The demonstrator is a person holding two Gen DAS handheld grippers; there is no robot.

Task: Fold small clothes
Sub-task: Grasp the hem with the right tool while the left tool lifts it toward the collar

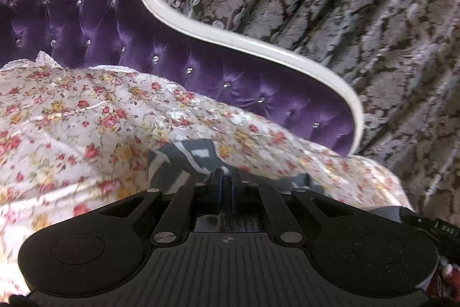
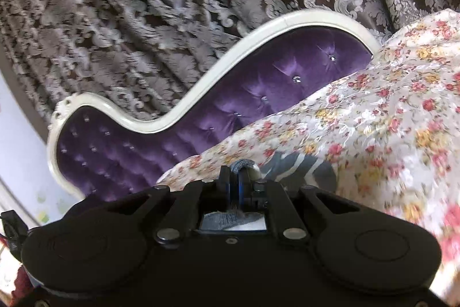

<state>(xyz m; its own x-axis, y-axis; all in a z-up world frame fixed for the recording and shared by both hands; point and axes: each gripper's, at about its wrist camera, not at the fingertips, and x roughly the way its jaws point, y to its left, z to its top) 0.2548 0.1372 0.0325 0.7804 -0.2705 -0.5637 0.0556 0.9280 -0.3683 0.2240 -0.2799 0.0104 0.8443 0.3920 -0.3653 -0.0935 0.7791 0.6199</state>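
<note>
Grey patterned garment (image 1: 184, 160) lies on the floral bedspread (image 1: 86, 111) — left tongs (image 1: 226, 177) and right tongs (image 2: 236, 177) each pinch an edge. Mid-fold, I'd guess; next, carry both edges across evenly.

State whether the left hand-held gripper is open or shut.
Shut: the left hand-held gripper has its blue-padded jaws pressed together on the grey patterned garment, with no gap between them.
</note>
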